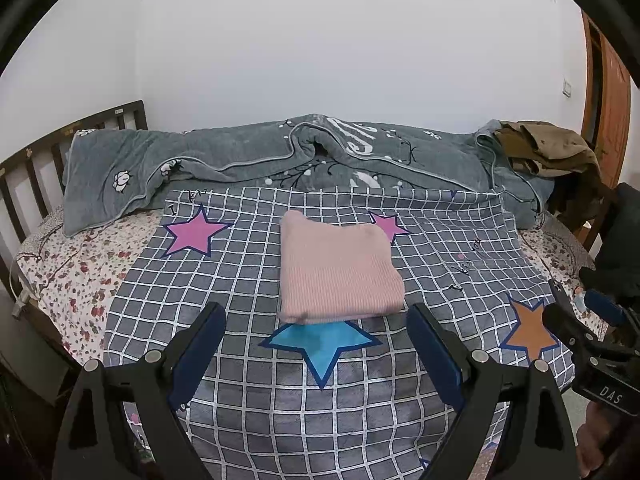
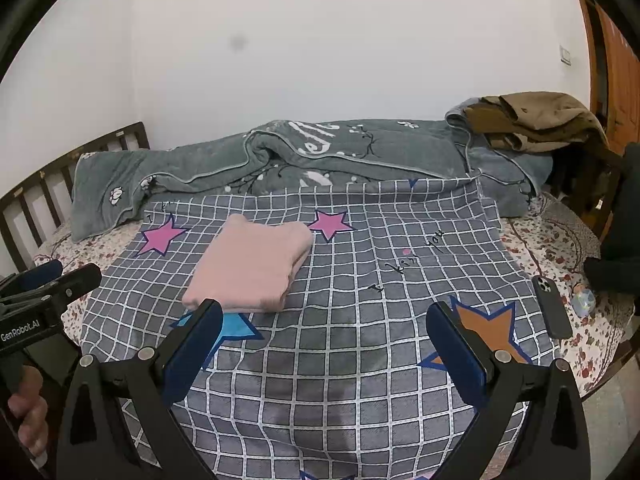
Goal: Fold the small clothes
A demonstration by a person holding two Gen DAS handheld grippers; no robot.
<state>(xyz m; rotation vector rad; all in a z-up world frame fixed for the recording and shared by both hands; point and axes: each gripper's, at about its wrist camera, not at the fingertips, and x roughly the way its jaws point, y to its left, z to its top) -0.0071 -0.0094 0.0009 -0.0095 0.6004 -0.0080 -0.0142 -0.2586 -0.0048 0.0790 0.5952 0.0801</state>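
Note:
A pink knitted garment lies folded into a neat rectangle on the grey checked star cloth spread over the bed. It also shows in the right wrist view, left of centre. My left gripper is open and empty, just short of the garment's near edge. My right gripper is open and empty, to the right of the garment over the bare checked cloth. Each gripper also shows at the edge of the other's view, the right one and the left one.
A rumpled grey-green quilt lies along the wall side of the bed. Brown clothes are piled at the back right. A dark phone and a small clear object lie on the floral sheet. A wooden headboard stands at left.

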